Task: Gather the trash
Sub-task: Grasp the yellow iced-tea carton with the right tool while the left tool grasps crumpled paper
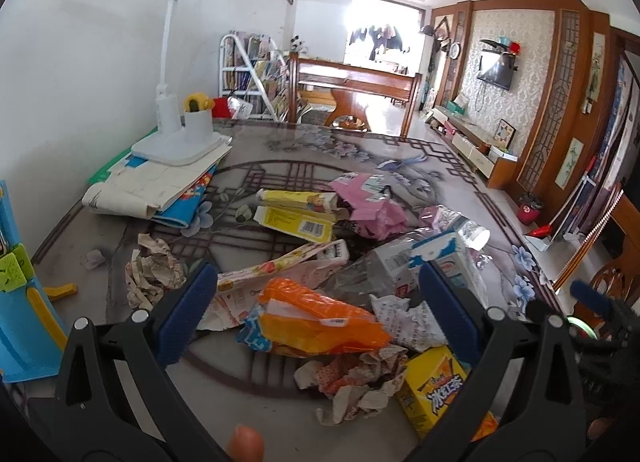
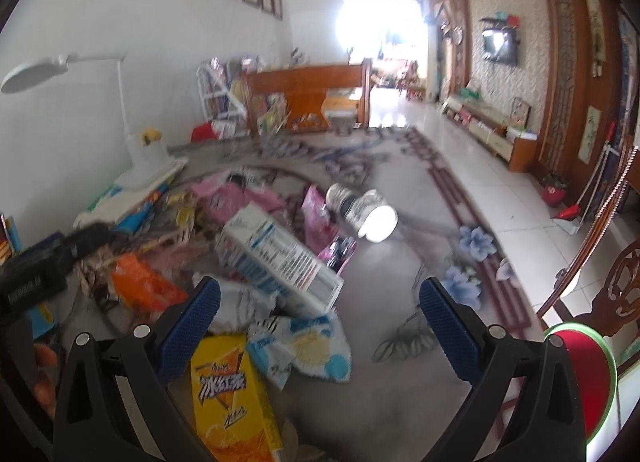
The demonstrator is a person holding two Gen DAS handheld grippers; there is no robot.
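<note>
Left wrist view shows the left gripper hovering over a heap of litter on the patterned tabletop, its blue fingers spread wide and holding nothing, with an orange wrapper lying directly between them. This looks like the approach to a first pick: the next move would call for lowering onto the orange wrapper and closing, taking care not to drag the crumpled paper beside it along. The right gripper is likewise wide and empty (its view is blurred, so fine detail is lost), aimed over a yellow drink carton and a white and blue milk carton that leans on the pile. Farther back lie a pink bag, a yellow box and a tipped jar. No bin is visible on the tabletop. A white desk lamp on a stack of books crowds the left side, and overlapping wrappers may make a clean single grasp awkward.
</note>
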